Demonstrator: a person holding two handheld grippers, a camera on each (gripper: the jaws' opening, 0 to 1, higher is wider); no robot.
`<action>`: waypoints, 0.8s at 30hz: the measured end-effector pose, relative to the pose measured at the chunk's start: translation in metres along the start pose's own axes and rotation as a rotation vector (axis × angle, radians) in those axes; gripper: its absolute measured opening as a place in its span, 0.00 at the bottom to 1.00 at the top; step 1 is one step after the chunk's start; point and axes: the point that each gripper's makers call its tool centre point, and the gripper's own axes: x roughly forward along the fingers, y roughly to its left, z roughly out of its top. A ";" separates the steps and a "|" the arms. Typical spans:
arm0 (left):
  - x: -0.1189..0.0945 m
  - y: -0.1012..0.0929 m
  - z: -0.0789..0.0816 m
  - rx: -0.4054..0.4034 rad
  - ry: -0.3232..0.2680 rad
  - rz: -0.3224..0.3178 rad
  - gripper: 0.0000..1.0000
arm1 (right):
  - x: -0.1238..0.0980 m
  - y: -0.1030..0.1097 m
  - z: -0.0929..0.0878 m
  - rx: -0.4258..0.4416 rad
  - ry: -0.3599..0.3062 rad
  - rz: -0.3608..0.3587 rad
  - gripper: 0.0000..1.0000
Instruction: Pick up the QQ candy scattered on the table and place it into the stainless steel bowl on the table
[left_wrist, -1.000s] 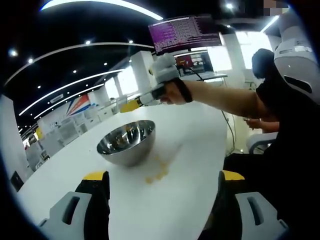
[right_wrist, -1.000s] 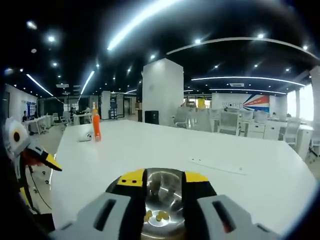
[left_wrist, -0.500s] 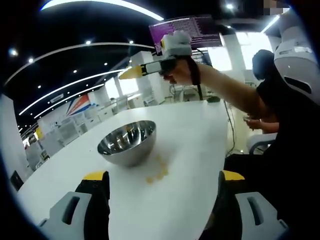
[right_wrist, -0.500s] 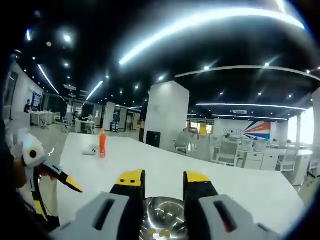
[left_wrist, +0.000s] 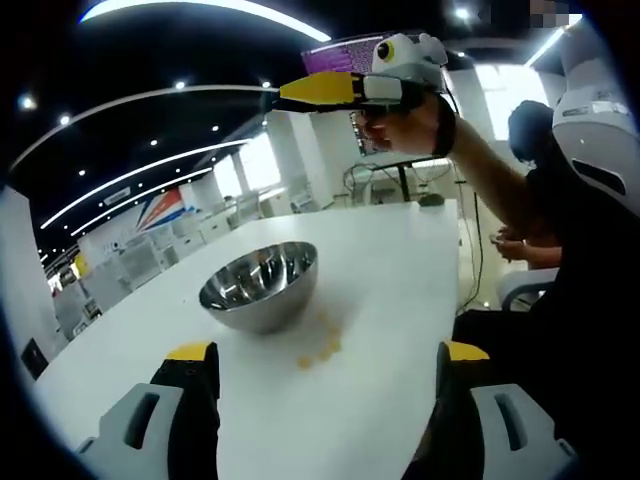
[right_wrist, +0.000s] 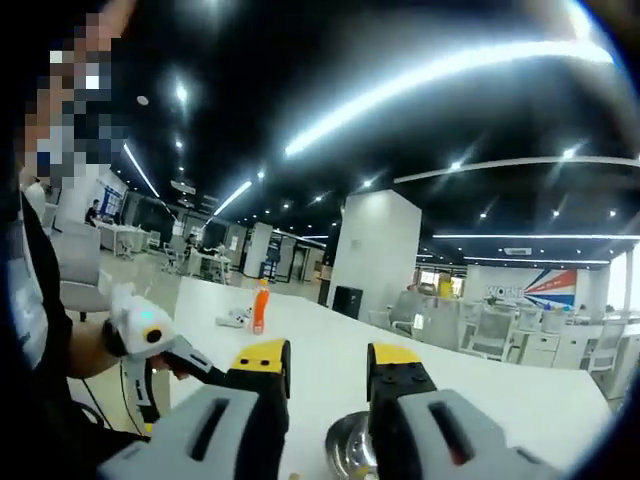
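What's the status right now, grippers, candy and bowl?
Left gripper open, low over table. Right gripper raised high above bowl, nothing between its jaws. Candy loose on table beside bowl. Nothing in the way.

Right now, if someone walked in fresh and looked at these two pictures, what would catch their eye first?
Probably the shiny stainless steel bowl standing on the white table, with a few yellow QQ candies scattered on the tabletop just beside it. Next, the right gripper, held high above the table in a person's hand. In the right gripper view, an orange bottle stands far off on the table.
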 end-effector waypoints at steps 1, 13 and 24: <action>0.000 0.000 0.000 -0.001 -0.001 0.001 0.90 | 0.000 0.008 -0.003 0.000 0.007 0.022 0.29; -0.003 0.002 -0.002 0.000 0.005 0.011 0.90 | 0.009 0.051 -0.080 0.106 0.163 0.142 0.22; -0.004 0.003 -0.002 -0.004 0.002 0.014 0.90 | 0.012 0.045 -0.169 0.203 0.325 0.114 0.20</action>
